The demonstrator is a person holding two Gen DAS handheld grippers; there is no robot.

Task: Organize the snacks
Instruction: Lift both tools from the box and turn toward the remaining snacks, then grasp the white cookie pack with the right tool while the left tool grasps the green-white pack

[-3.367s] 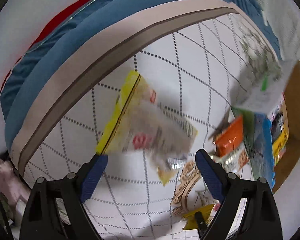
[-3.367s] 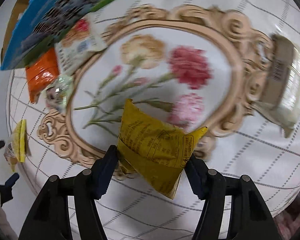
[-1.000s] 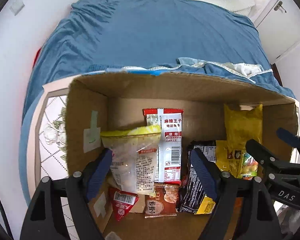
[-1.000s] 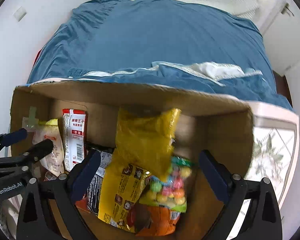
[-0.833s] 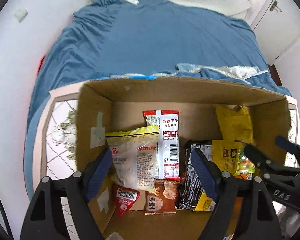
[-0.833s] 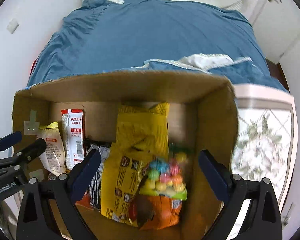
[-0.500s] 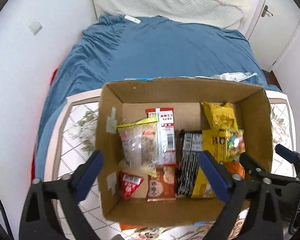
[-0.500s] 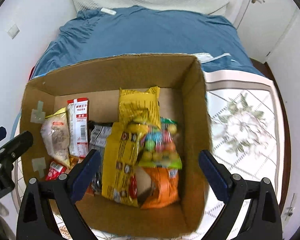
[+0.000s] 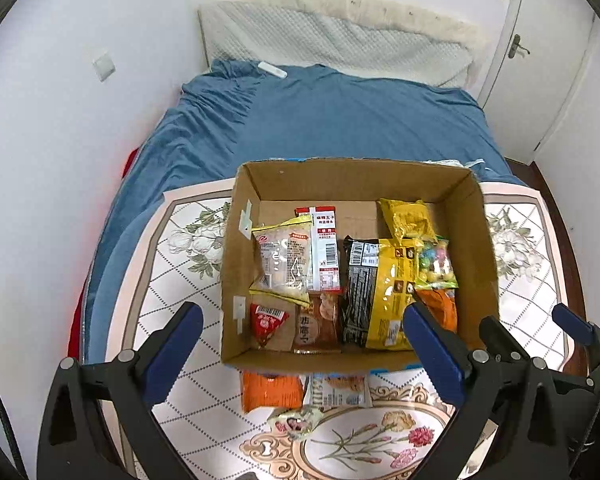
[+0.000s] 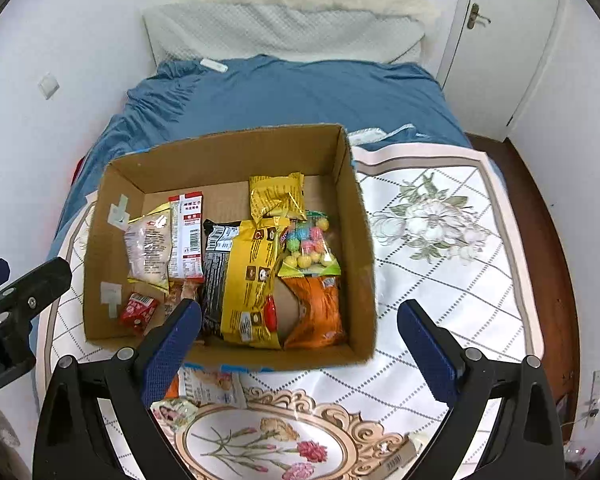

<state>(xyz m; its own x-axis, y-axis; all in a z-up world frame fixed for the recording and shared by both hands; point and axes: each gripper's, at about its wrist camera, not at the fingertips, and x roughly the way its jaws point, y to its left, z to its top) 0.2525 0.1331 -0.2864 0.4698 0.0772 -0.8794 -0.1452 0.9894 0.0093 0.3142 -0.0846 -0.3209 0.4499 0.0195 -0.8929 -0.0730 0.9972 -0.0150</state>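
Note:
A cardboard box (image 9: 236,264) (image 10: 364,240) stands on the flowered table and holds several snack packets. Among them are a clear bag with yellow edges (image 9: 282,260) (image 10: 146,250), a small yellow packet (image 9: 408,220) (image 10: 276,198), a large yellow bag (image 9: 392,292) (image 10: 252,280) and a candy bag (image 9: 436,260) (image 10: 308,246). My left gripper (image 9: 298,342) is open and empty, raised above the box's near side. My right gripper (image 10: 300,338) is open and empty, also above the near side. The right gripper shows at the right of the left wrist view (image 9: 540,332).
An orange packet (image 9: 272,390), a white packet (image 9: 338,390) (image 10: 214,386) and a small wrapped sweet (image 9: 296,420) (image 10: 174,408) lie on the table in front of the box. A clear packet (image 10: 396,458) lies at the near right. A blue bed (image 9: 332,120) is behind the table.
Both grippers let go of their packets into the box, the clear bag at left and the small yellow packet at right. Both have since pulled back and up, open.

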